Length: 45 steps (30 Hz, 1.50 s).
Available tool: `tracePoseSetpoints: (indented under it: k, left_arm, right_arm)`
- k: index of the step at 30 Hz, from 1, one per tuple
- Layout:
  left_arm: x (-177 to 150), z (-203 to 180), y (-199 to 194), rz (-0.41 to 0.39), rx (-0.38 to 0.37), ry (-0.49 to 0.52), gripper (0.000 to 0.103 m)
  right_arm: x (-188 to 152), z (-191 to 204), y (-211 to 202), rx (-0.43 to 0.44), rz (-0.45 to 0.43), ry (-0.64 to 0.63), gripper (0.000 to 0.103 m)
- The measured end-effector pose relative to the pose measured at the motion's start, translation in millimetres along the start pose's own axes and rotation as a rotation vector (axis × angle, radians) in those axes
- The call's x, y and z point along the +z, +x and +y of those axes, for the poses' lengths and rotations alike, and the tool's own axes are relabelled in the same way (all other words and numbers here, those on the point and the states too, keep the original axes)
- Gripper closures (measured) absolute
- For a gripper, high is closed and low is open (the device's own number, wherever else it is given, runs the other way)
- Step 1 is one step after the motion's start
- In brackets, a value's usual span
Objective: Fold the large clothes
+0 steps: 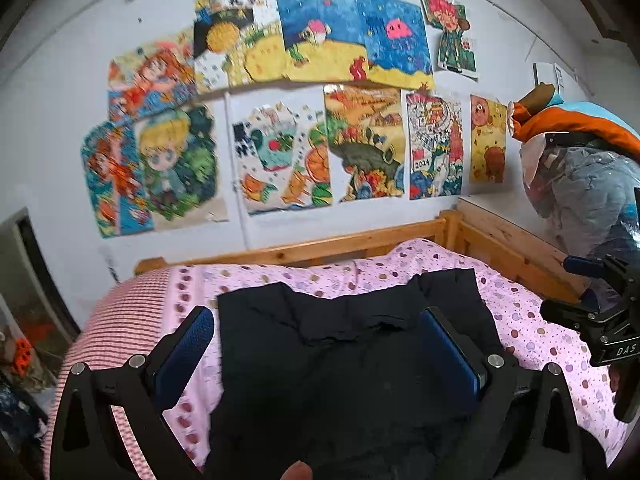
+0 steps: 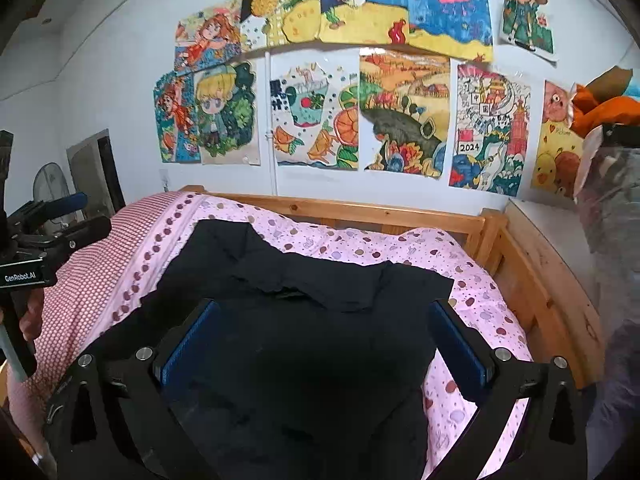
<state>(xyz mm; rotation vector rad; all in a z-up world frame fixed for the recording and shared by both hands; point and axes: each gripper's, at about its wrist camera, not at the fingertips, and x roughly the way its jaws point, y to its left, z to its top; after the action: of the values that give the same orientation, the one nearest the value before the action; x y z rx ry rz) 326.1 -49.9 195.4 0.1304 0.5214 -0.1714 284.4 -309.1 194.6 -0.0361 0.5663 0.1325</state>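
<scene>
A large black garment (image 1: pixel 340 360) lies spread on the pink dotted bedspread (image 1: pixel 528 320), its sleeves toward the headboard. It also shows in the right wrist view (image 2: pixel 304 320). My left gripper (image 1: pixel 316 344) is open, blue pads wide apart, above the garment's left part and holding nothing. My right gripper (image 2: pixel 324 340) is open over the garment's middle, also empty. The right gripper's body shows at the right edge of the left wrist view (image 1: pixel 608 320). The left gripper's body shows at the left edge of the right wrist view (image 2: pixel 36 248).
A wooden bed frame (image 2: pixel 532 280) runs along the back and right side. Children's drawings (image 2: pixel 400 92) cover the white wall. A bundle in clear plastic with orange cloth on top (image 1: pixel 588 176) stands at the right. A red-checked cover (image 2: pixel 80 280) lies at the bed's left side.
</scene>
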Motion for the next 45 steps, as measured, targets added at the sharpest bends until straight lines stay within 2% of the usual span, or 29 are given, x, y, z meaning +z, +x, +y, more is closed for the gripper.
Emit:
tracePoseSetpoints:
  k: [4, 11, 17, 23, 31, 45]
  left_arm:
    - [-8, 1, -39, -0.032, 0.034, 0.015, 0.000]
    - [-29, 5, -83, -0.022, 0.036, 0.006, 0.000]
    - [-46, 11, -112, -0.036, 0.030, -0.001, 0.000]
    - [-70, 14, -131, -0.019, -0.006, -0.007, 0.000]
    - [-98, 15, -148, -0.012, 0.008, 0.008, 0.000]
    - [-147, 7, -175, -0.002, 0.005, 0.052, 0.000]
  right_arm:
    - [-9, 11, -24, -0.004, -0.015, -0.008, 0.002]
    - [-29, 24, -58, -0.006, -0.029, 0.001, 0.002]
    - [-47, 39, -81, -0.042, -0.022, -0.037, 0.002]
    - [-62, 53, -104, -0.071, -0.011, -0.058, 0.002]
    - [-88, 73, -128, -0.153, -0.025, -0.128, 0.002]
    - [-126, 86, -153, -0.155, 0.001, -0.118, 0.002]
